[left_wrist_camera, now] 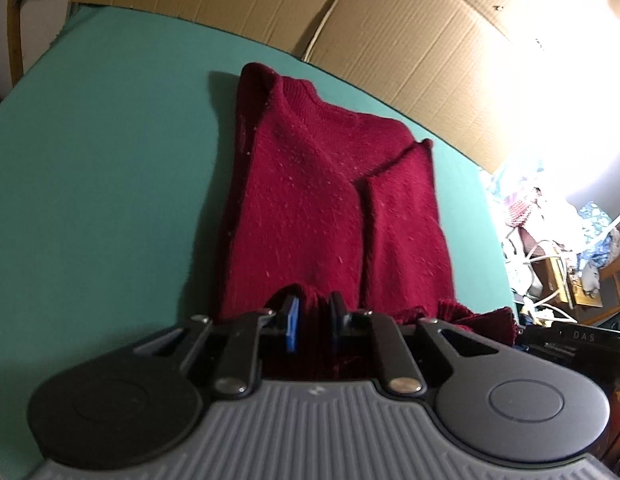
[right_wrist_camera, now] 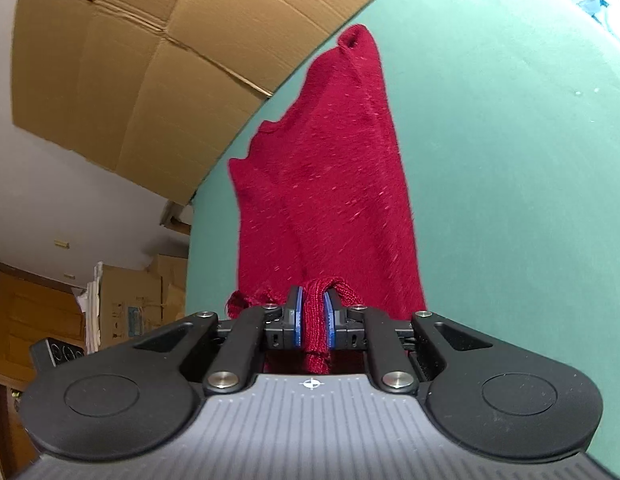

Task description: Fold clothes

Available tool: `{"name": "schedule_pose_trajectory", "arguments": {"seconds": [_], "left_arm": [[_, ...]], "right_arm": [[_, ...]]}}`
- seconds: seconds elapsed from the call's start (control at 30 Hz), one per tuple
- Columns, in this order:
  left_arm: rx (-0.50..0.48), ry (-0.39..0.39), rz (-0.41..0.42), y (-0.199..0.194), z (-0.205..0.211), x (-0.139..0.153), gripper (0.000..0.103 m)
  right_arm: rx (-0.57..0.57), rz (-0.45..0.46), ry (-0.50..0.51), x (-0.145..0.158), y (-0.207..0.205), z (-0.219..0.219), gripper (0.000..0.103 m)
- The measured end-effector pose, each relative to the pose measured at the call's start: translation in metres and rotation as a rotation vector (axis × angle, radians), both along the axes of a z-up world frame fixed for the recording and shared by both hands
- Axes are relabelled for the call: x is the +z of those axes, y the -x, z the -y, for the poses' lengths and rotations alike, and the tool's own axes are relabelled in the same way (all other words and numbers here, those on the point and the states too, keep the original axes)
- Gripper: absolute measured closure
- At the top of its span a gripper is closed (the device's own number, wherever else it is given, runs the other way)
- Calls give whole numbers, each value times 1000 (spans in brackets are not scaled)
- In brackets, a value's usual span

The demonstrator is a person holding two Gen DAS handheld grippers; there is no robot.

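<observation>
Green surface [left_wrist_camera: 102,184] backed by cardboard [left_wrist_camera: 389,20] at 12 o'clock; cluttered, perhaps laundry, at 3. The red sweater [left_wrist_camera: 310,200] lies centrally, its hem pinched by left gripper [left_wrist_camera: 313,320] and right gripper [right_wrist_camera: 311,316]; bare cloth at 9.

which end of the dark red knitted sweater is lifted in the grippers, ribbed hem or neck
The ribbed hem: left gripper and right gripper both pinch it, while the neck lies flat on the green tabletop.

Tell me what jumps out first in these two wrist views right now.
The dark red sweater dominates, stretched across the green table with its collar at the far end. Its ribbed hem is pinched in both the left gripper and the right gripper. Flattened cardboard stands along the far edge of the table.
</observation>
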State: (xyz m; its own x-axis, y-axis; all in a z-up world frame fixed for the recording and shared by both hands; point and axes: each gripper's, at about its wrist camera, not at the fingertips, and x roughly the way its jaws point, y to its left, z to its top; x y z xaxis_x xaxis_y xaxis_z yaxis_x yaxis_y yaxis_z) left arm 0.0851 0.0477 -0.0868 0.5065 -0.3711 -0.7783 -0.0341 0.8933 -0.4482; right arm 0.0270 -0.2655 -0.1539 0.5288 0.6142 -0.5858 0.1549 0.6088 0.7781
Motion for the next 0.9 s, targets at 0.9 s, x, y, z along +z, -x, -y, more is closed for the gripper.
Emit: {"name": "schedule_pose_trajectory", "arguments": {"seconds": [0.9], "left_arm": [[-166, -201, 116, 9, 13, -25, 57]], "right_arm": [[211, 374, 565, 23, 29, -44, 61]]}}
